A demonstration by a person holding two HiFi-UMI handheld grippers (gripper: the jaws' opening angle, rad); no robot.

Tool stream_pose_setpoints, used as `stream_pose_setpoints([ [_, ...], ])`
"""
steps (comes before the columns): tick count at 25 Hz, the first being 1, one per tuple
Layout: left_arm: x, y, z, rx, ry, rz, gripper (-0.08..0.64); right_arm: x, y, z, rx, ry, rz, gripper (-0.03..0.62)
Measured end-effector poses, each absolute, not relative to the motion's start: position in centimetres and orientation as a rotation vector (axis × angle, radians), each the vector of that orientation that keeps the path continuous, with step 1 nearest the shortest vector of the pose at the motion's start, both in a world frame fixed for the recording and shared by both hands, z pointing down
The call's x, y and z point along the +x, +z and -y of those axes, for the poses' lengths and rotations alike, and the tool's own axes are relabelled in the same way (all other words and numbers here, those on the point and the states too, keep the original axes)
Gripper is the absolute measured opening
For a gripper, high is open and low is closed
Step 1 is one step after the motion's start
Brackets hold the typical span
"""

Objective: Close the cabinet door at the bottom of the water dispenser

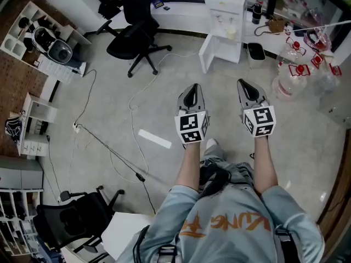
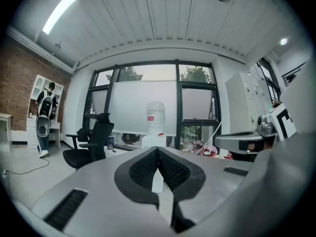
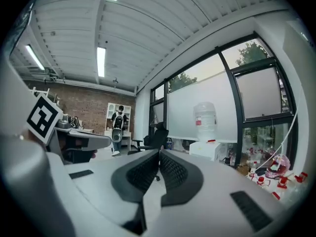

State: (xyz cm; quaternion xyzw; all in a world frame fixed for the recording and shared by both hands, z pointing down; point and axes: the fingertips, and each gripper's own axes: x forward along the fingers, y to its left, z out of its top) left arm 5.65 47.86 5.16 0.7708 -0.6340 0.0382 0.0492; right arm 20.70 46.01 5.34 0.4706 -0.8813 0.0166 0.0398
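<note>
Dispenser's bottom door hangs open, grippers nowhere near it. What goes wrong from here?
1. White cable loops across the floor toward the water dispenser: trip risk.
2. Left gripper and right gripper are both shut; a narrow-tip push on the open cabinet door may slip off.
3. Office chair may crowd that side.
</note>
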Motion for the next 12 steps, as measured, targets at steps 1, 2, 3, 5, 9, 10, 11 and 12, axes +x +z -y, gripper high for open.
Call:
stream_pose_setpoints([
  [1,5.4,5.1,-47.6,2.344,0.102,1.936,0.011,20.7,5.1,-45.8,1.439,0.036,2.701,0.029],
  [2,5.5,5.1,-47.2,2.345,0.092,1.935,0.011,21.0,4.9,-45.4,1.444,0.027,2.699,0.029],
  [3,5.8,5.2,-46.8,2.35,0.086,1.93,0.011,21.5,4.8,-45.0,1.457,0.021,2.691,0.029],
  [5,6.6,5.3,-45.8,2.361,0.077,1.914,0.011,22.7,4.8,-43.9,1.489,0.023,2.671,0.029],
  [9,6.7,5.5,-44.0,2.359,0.045,1.898,0.011,23.4,4.8,-41.9,1.52,0.033,2.657,0.029],
  [10,6.5,5.5,-43.4,2.356,0.037,1.898,0.011,23.2,4.8,-41.3,1.517,0.028,2.66,0.029],
  [11,6.2,5.7,-42.8,2.352,0.031,1.898,0.011,22.9,4.8,-40.7,1.51,0.021,2.663,0.029],
  [12,5.9,5.9,-42.1,2.346,0.028,1.897,0.011,22.5,4.9,-40.1,1.502,0.015,2.663,0.029],
])
